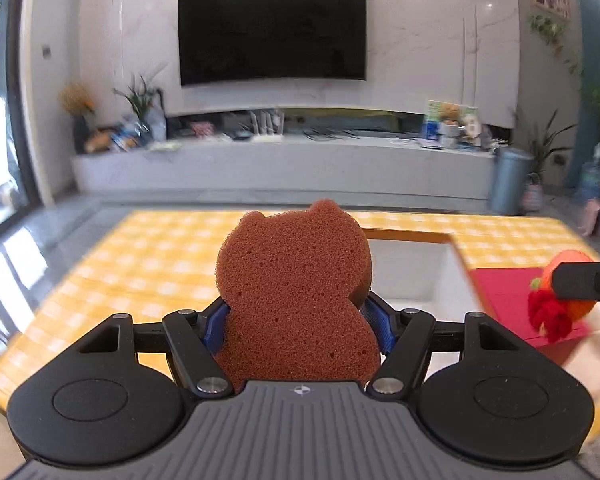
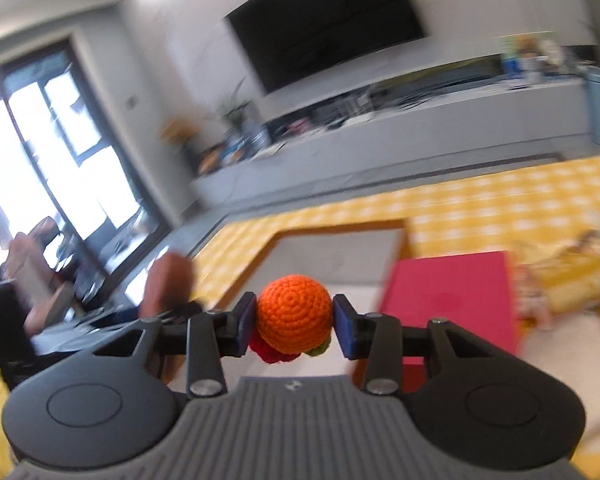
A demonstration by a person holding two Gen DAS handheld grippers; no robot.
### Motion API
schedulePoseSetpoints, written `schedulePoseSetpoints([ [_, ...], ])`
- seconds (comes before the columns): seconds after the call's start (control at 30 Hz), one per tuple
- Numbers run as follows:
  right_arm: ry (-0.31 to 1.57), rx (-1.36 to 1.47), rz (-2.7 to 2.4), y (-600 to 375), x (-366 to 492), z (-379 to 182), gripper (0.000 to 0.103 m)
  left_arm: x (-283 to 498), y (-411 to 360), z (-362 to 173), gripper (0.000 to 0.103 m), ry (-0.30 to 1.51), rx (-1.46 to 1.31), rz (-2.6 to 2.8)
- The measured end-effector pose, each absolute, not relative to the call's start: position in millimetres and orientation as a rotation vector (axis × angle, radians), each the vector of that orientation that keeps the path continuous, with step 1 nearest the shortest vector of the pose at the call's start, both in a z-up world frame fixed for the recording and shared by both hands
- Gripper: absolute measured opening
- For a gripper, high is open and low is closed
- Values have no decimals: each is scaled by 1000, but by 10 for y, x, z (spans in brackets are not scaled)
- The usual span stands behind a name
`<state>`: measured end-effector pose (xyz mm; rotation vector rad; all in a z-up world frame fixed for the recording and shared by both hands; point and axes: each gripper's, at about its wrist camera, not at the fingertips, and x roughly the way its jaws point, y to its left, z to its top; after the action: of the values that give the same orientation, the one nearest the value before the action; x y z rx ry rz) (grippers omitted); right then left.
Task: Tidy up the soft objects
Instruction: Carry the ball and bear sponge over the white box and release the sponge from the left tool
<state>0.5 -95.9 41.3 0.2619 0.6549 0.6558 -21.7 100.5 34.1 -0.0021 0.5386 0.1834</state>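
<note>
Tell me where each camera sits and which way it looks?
Left wrist: sits on the left gripper, looks along it at the bear sponge it holds, toward the TV; the right gripper's finger shows at the edge.
Right wrist: sits on the right gripper, tilted, looks at its crochet ball.
Both share: the white box, red box, yellow cloth.

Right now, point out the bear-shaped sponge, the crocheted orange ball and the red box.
bear-shaped sponge (image 1: 296, 280), left wrist view, its belly.
crocheted orange ball (image 2: 294, 316), right wrist view, spiral centre.
red box (image 2: 452, 300), right wrist view, top face.
</note>
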Motion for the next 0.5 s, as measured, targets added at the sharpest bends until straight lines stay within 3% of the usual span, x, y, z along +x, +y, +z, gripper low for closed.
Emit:
schedulePoseSetpoints([
  [0.4, 810, 97, 595, -134, 249, -21, 41, -177, 1052, -15, 79, 694, 120, 157],
  [0.5, 851, 85, 583, -59, 327, -185, 41, -130, 1012, -107, 88, 725, 191, 185],
])
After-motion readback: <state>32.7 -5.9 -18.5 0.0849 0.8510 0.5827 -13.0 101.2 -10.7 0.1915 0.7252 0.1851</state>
